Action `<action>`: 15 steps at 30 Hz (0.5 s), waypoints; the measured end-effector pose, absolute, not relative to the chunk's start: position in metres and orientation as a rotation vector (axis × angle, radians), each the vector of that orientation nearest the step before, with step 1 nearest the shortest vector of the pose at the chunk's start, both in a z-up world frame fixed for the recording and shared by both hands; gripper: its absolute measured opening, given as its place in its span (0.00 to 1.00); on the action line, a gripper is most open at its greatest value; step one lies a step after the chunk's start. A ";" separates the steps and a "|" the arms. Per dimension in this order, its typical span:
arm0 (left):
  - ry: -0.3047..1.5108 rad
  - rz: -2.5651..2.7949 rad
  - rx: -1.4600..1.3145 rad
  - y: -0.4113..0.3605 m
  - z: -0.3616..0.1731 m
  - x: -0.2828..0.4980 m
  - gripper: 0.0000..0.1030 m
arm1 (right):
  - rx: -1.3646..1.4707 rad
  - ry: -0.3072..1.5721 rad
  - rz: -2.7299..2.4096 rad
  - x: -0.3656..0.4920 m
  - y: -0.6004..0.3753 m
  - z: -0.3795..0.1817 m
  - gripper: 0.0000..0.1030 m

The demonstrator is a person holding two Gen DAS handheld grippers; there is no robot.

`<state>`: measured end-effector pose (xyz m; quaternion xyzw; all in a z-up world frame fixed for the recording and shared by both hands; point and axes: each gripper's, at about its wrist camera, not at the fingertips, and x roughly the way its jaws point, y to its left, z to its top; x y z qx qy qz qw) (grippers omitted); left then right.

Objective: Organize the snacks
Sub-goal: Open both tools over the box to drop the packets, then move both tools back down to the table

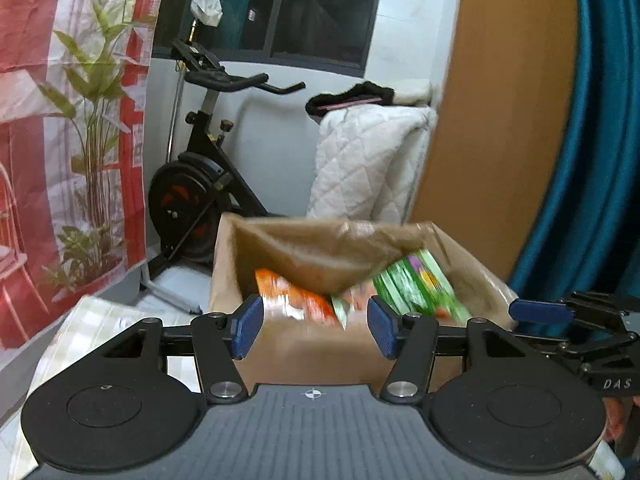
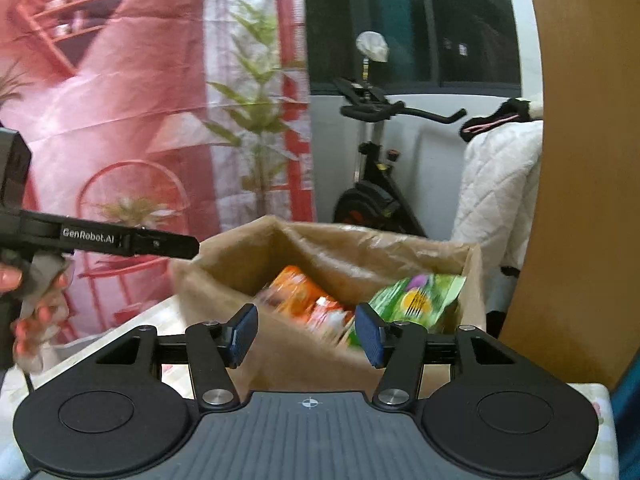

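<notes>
**Snacks in the bag, both grippers empty**

The brown paper bag [image 1: 320,248] stands open on the counter [image 1: 92,320], with an orange snack pack [image 2: 296,288] left and a green snack pack [image 2: 420,300] right inside. The left gripper [image 1: 316,326] and right gripper [image 2: 306,334] hover near its front wall, fingers parted, holding nothing.

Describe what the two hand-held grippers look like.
Each hand-held gripper is black, with blue ribbed pads, two round discs and a grey ridged plate bearing a crosshair mark. Side views show white lettering: "GenRobot.AI" on the left one, "DAS" on the right.
</notes>
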<state>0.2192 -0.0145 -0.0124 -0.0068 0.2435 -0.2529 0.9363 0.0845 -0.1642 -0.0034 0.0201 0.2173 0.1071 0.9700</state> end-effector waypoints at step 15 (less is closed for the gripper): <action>0.917 -0.578 -0.045 0.021 -0.153 0.133 0.56 | -0.056 0.829 0.358 -0.011 -0.106 -0.146 0.49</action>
